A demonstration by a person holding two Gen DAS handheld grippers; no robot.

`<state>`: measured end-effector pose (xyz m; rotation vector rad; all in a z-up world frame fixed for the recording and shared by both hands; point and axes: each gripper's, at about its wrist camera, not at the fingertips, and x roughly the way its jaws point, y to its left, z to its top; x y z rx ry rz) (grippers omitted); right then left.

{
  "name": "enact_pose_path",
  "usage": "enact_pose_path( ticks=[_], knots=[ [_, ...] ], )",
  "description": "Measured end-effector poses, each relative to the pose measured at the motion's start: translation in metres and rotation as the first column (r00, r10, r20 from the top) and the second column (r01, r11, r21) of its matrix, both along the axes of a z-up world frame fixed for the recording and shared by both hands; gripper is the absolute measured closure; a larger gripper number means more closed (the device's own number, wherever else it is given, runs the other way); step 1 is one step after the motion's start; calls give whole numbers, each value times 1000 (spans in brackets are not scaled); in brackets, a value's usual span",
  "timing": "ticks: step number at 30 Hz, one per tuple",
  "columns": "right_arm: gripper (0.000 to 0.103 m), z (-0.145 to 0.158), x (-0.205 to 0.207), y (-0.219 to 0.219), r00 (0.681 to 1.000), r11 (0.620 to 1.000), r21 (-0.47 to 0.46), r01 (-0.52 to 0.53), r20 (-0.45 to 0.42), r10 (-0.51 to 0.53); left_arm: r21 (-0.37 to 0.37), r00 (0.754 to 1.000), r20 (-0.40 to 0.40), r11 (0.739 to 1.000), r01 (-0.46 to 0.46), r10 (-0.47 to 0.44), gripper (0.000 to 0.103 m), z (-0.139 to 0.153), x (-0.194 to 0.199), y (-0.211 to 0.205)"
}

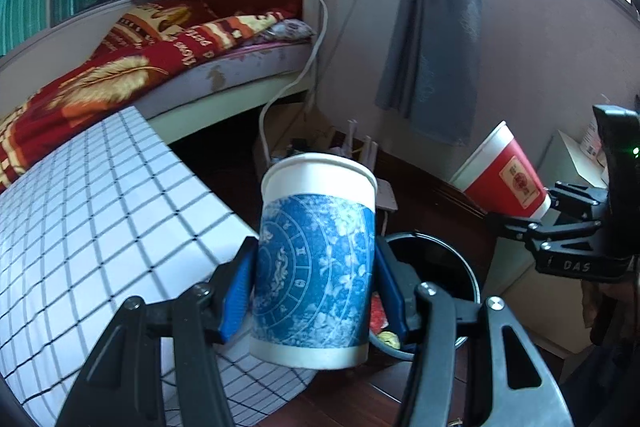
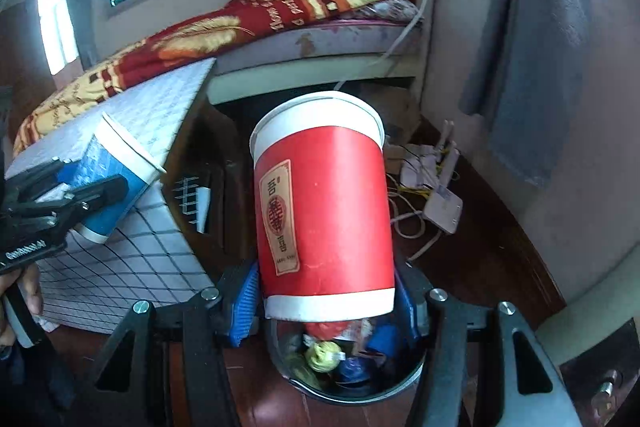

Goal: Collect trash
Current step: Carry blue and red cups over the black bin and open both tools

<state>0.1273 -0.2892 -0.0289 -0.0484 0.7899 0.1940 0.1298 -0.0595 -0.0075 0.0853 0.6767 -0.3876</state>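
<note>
My left gripper [image 1: 316, 291] is shut on a blue-patterned paper cup [image 1: 316, 267], held upright just left of a black trash bin [image 1: 436, 267]. My right gripper [image 2: 326, 303] is shut on a red paper cup [image 2: 324, 219], held right above the bin [image 2: 348, 379], which holds several bits of trash. In the left wrist view the red cup [image 1: 504, 175] and right gripper [image 1: 520, 223] are at the right, tilted. In the right wrist view the blue cup [image 2: 112, 179] and left gripper [image 2: 76, 203] are at the left.
A table with a white grid cloth [image 1: 100, 227] stands left of the bin. Behind it is a bed [image 1: 160, 67] with a red blanket. A white router [image 2: 440, 203] and cables lie on the dark wood floor by the wall, under a grey curtain [image 1: 436, 27].
</note>
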Motion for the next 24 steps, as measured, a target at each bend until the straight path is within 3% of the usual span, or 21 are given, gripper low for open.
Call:
enact_pose_path(
  ticks=[15,24],
  knots=[
    [44,-44,-8,-43,995,997,-61,45,-82,-50,1,987,-92,991,130,-130,46,-41,5,-62],
    [44,-87,-9,-58,983,996,-82,21,-180,-35,15,960,-190,977,214,-208,46,-77,13,-92]
  ],
)
